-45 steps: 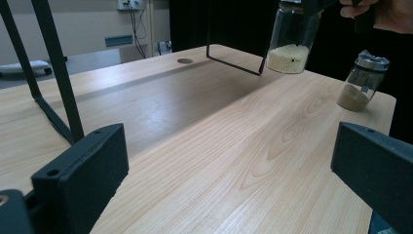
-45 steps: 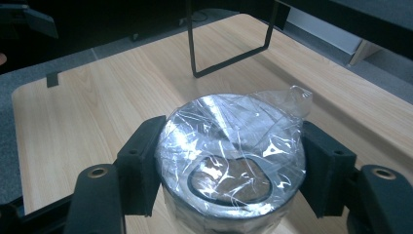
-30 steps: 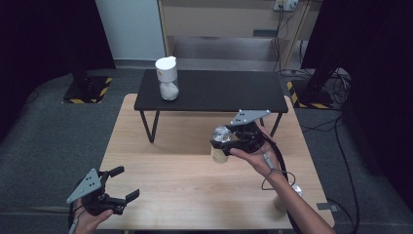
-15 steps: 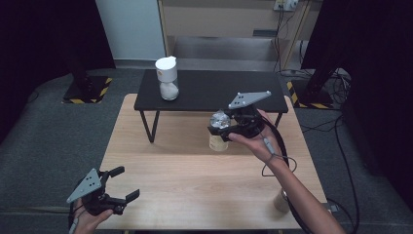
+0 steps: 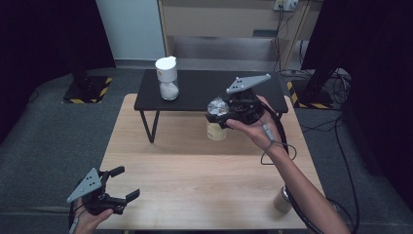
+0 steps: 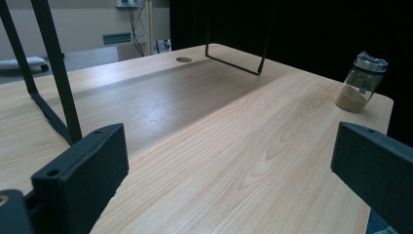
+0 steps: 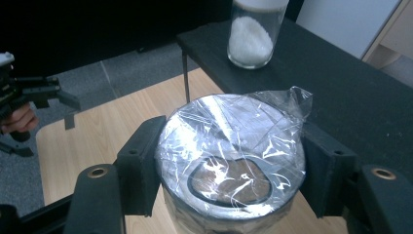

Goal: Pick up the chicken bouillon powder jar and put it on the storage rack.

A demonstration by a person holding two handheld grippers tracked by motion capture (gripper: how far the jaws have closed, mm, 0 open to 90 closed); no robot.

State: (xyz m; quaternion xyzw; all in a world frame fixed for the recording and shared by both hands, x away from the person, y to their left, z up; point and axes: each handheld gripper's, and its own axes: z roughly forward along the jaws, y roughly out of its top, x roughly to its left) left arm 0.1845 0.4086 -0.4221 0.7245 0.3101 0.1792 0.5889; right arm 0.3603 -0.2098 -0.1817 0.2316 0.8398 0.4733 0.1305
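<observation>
My right gripper (image 5: 219,111) is shut on the top of a glass jar (image 5: 216,131) of tan powder, just in front of the black shelf (image 5: 204,90). In the right gripper view the jaws clamp both sides of the jar's lid (image 7: 229,122), which is covered in crinkled clear film. A second jar (image 5: 167,78) with a white lid and white powder (image 7: 251,34) stands on the shelf's left part. At the table's near left corner my left gripper (image 5: 126,182) stands open, with nothing between its jaws (image 6: 234,165).
A third jar (image 5: 282,200) with brownish powder (image 6: 361,83) stands at the wooden table's (image 5: 195,165) near right edge. The shelf's thin black legs (image 5: 148,124) rise from the far half of the table. Dark floor surrounds it.
My right gripper has carried the film-covered jar away from the person, up toward the black shelf. The left gripper has stayed put and open.
</observation>
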